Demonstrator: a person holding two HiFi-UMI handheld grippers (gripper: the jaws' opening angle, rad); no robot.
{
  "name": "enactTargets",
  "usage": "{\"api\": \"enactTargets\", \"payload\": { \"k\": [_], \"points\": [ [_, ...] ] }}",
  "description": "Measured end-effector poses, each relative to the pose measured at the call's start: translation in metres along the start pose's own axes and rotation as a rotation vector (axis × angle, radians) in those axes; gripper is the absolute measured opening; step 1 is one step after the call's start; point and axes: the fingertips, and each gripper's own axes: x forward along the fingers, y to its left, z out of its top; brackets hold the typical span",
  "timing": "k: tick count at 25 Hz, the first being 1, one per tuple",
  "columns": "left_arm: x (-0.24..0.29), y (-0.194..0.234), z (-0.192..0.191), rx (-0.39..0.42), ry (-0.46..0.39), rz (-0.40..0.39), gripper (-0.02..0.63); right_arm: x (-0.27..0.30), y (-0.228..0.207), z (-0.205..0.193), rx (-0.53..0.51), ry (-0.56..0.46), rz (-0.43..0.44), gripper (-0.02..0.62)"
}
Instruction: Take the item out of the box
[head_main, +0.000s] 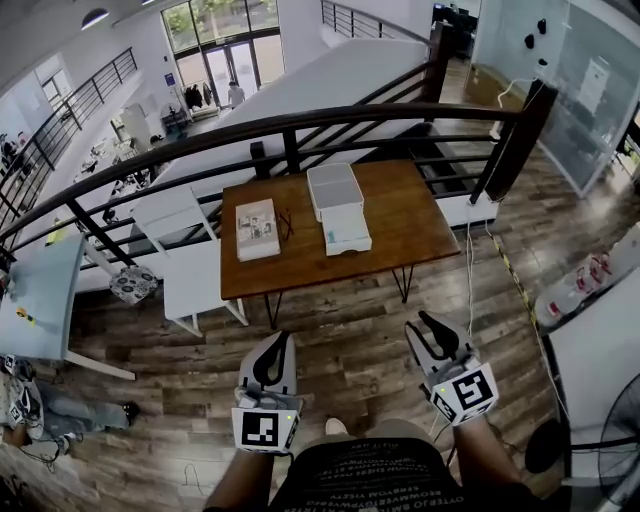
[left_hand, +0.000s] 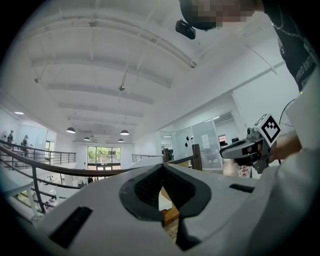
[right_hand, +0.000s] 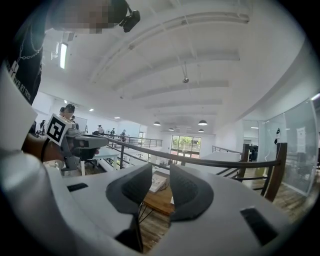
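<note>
A white box (head_main: 338, 206) lies on the brown wooden table (head_main: 400, 225) beyond the black railing, with its parts laid open end to end. What it holds cannot be made out from here. Both grippers hang low over the wood floor, well short of the table. My left gripper (head_main: 275, 342) (left_hand: 161, 167) has its dark pads together at the tips and nothing in them. My right gripper (head_main: 426, 322) (right_hand: 161, 170) shows a clear gap between its pads and is empty. In the right gripper view the table (right_hand: 159, 200) appears through that gap.
A flat booklet-like item (head_main: 257, 229) lies on the table's left part. A curved black railing (head_main: 300, 120) runs behind the table. White desks (head_main: 195, 275) stand to the left, and a fan (head_main: 615, 430) at the lower right. Someone's legs (head_main: 45, 408) show at the lower left.
</note>
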Motion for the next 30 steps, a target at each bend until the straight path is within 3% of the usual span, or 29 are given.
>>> {"api": "enactTargets", "payload": {
  "k": [20, 26, 30],
  "points": [
    [0.026, 0.013, -0.014, 0.009, 0.047, 0.021, 0.006, 0.038, -0.018, -0.011, 0.015, 0.012, 0.024, 0.117],
    [0.047, 0.011, -0.01, -0.008, 0.007, 0.025, 0.005, 0.051, -0.033, -0.017, 0.023, 0.017, 0.031, 0.121],
    [0.054, 0.012, -0.018, 0.0, 0.047, 0.025, 0.005, 0.059, -0.041, -0.018, 0.024, 0.018, 0.036, 0.124]
  ]
}}
